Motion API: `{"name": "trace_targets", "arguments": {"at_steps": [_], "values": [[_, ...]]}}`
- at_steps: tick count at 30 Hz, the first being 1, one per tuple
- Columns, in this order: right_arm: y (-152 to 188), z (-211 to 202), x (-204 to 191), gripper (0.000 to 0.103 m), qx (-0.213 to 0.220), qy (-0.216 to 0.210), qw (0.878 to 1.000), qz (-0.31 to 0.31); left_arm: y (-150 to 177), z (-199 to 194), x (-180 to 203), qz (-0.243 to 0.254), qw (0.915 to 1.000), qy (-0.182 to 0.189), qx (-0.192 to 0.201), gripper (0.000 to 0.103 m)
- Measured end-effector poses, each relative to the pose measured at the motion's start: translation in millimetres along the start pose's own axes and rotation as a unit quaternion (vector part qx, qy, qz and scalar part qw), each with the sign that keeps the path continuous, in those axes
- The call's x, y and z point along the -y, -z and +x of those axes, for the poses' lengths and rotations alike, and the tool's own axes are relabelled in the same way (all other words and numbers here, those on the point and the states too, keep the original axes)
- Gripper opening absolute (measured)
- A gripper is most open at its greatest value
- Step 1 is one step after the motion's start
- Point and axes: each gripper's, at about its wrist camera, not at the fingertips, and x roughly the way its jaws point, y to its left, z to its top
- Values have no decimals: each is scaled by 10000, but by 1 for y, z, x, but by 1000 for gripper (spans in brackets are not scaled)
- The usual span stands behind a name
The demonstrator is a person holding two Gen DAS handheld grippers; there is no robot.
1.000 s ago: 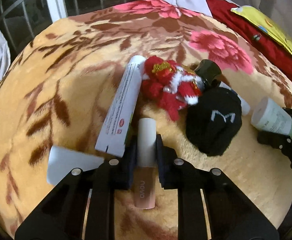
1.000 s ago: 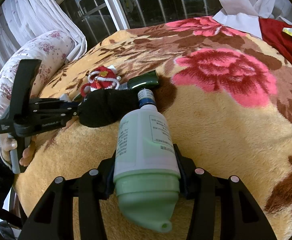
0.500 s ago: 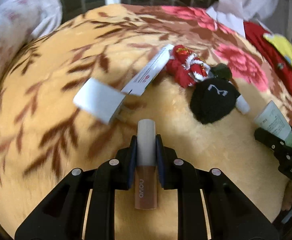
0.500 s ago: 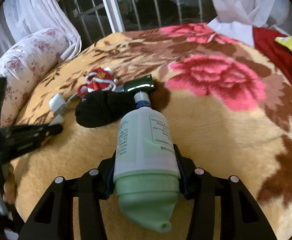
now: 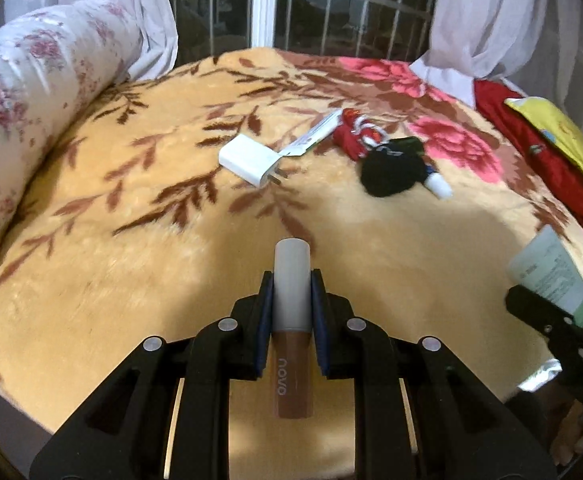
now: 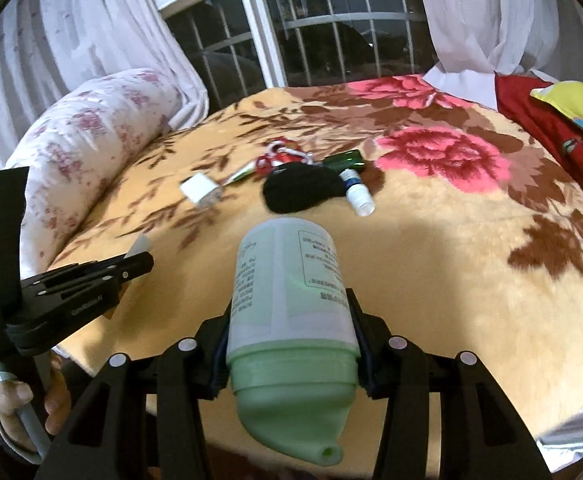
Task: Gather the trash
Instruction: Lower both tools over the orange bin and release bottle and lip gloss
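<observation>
Pulled back and up from the clutter over the last second, left gripper (image 5: 290, 294) clamped on the slim makeup tube (image 5: 291, 320), cap forward, and right gripper (image 6: 289, 346) clamped on the pale green bottle (image 6: 289, 292), cap toward the camera. Left behind, well ahead of both tools on the floral blanket (image 5: 111, 240): white charger (image 5: 248, 159), flat white tube (image 5: 315, 133), red plush (image 5: 356, 134), black pouch (image 5: 391, 172), small white bottle (image 6: 357, 194). Judged as two pieces lifted clear and ready for carrying to a bin, none in view, with more trash waiting
</observation>
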Motion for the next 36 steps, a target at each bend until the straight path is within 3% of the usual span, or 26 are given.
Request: {"name": "trace_targets", "arguments": {"at_steps": [6, 10, 15, 18, 22, 27, 29, 30, 36], "values": [[35, -44, -22, 48, 70, -266, 9995, -120, 44, -49, 5, 271, 9988, 406, 4, 17], [64, -62, -32, 48, -76, -356, 9991, -219, 84, -64, 7, 442, 9967, 640, -222, 17], [108, -57, -37, 48, -544, -239, 9977, -339, 140, -51, 9, 658, 9915, 785, -805, 17], [137, -37, -36, 48, -1035, -233, 9938, -318, 167, -31, 6, 731, 9873, 773, -1179, 17], [164, -11, -35, 48, -1551, -265, 9873, -214, 183, -5, 2, 619, 9808, 873, -1630, 17], [174, 8, -38, 50, -1838, -293, 9823, -197, 190, 5, 9, 777, 9764, 836, -1832, 19], [175, 12, -37, 60, -1906, -235, 9812, -161, 192, 9, 9, 802, 9751, 782, -1913, 42], [175, 10, -37, 60, -1863, -227, 9821, -142, 191, 10, 9, 763, 9759, 774, -1894, 63], [161, -14, -36, 60, -1541, -252, 9876, -134, 181, -1, -5, 577, 9804, 862, -1673, 67]]}}
